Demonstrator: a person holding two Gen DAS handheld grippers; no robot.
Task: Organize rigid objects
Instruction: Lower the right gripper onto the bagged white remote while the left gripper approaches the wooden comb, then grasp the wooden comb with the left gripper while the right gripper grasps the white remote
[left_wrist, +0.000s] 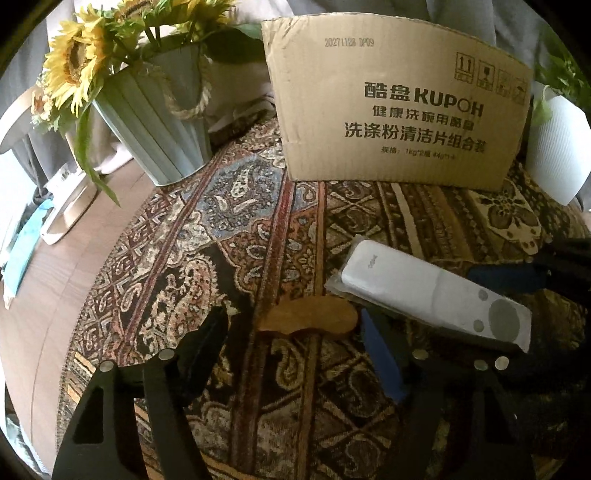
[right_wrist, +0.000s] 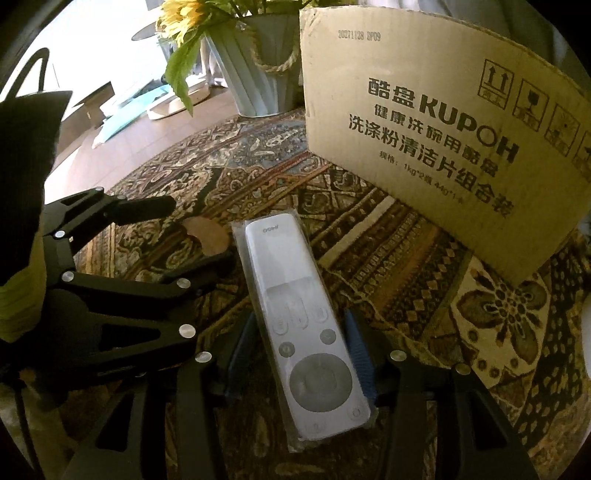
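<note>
Two risks: my right gripper (right_wrist: 301, 347) pinches the plastic-wrapped remote (right_wrist: 295, 317), which may slip; my left gripper (left_wrist: 295, 332), wide, straddles the wooden piece (left_wrist: 308, 320).

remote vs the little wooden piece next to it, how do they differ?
The remote is white, long and sealed in clear plastic; the wooden piece is brown, short, curvy and bare. The remote sits between the right gripper jaws; the wooden piece lies between the open left gripper jaws, untouched. Both lie flat on the patterned cloth.

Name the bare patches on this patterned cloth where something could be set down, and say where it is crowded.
Free: the cloth between flower bucket, cardboard box and wooden piece. Crowded: around the remote, flanked by the right gripper, left gripper alongside.
</note>
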